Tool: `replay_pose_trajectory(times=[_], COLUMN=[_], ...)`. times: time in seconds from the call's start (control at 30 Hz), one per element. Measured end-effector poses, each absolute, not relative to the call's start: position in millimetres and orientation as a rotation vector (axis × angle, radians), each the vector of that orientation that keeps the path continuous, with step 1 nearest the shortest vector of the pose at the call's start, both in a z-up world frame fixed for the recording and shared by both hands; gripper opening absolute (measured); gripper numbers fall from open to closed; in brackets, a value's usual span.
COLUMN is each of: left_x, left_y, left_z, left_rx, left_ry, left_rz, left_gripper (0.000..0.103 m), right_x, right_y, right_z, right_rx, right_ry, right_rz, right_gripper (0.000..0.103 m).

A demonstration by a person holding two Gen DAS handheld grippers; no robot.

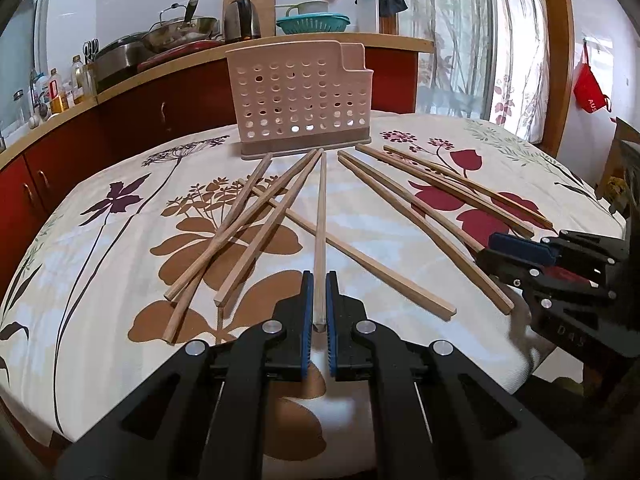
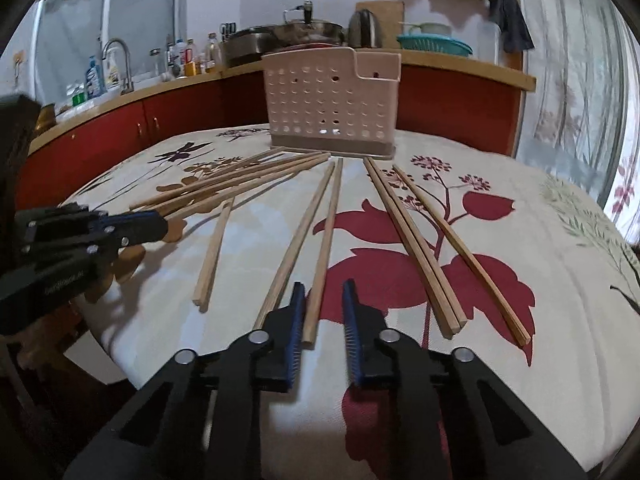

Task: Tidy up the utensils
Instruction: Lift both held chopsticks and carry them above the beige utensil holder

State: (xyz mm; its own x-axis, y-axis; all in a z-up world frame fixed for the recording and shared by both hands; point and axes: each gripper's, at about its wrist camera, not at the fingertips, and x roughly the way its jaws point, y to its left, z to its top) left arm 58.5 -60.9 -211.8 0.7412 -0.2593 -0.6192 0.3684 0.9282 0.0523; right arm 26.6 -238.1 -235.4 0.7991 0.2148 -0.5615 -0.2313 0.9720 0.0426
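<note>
- The left hand-held gripper is clamped on the near end of one chopstick, whose tip points at the perforated caddy.
- The right hand-held gripper stands part open, one chopstick between its pads, not yet pinched.
- The other chopsticks fan out across the surface in front of the caddy.
- Risk: held so far back, the long stick may swing and miss the caddy's opening.

Left tool: matte black linkage arms, round silver pivot screws, blue ribbed pads on both fingers.
Right tool: same black frame, silver screws, blue ribbed pads.
Markings: embossed "D45" on right tool's side; small pale lettering on left tool's side.
</note>
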Motion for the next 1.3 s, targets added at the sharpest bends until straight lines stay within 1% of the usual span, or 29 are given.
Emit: replay_pose_trajectory(times=[0.07, 0.2, 0.4, 0.83, 1.07, 1.3], left_x=[59, 57, 51, 35, 34, 45], left_y=[-61, -59, -57, -48, -43, -34], left_z=[-212, -209, -191, -130, -102, -80], left_rx=[0.175, 0.176, 0.161, 0.122, 0.101, 0.045], left_ry=[0.651, 0.634, 0.574, 0.405, 0.358, 0.343], left_rz=[-0.346, -0.345, -0.346, -0.299, -0.288, -0.302], left_gripper=[0.007, 0.007, 0.007, 0.007, 0.007, 0.007], right_x=[25, 22, 16, 5, 4, 12], right_y=[-238, -245, -252, -264, -273, -281], right_z=[-235, -231, -206, -149, -119, -102], right_rx=[-0.028, 0.012, 0.013, 0.015, 0.041, 0.077], right_ry=[0.596, 0.591, 0.519, 0.389, 0.341, 0.329], right_rz=[0.243, 0.227, 0.193, 0.15, 0.141, 0.148], right_gripper=[0.009, 0.007, 0.007, 0.007, 0.007, 0.007])
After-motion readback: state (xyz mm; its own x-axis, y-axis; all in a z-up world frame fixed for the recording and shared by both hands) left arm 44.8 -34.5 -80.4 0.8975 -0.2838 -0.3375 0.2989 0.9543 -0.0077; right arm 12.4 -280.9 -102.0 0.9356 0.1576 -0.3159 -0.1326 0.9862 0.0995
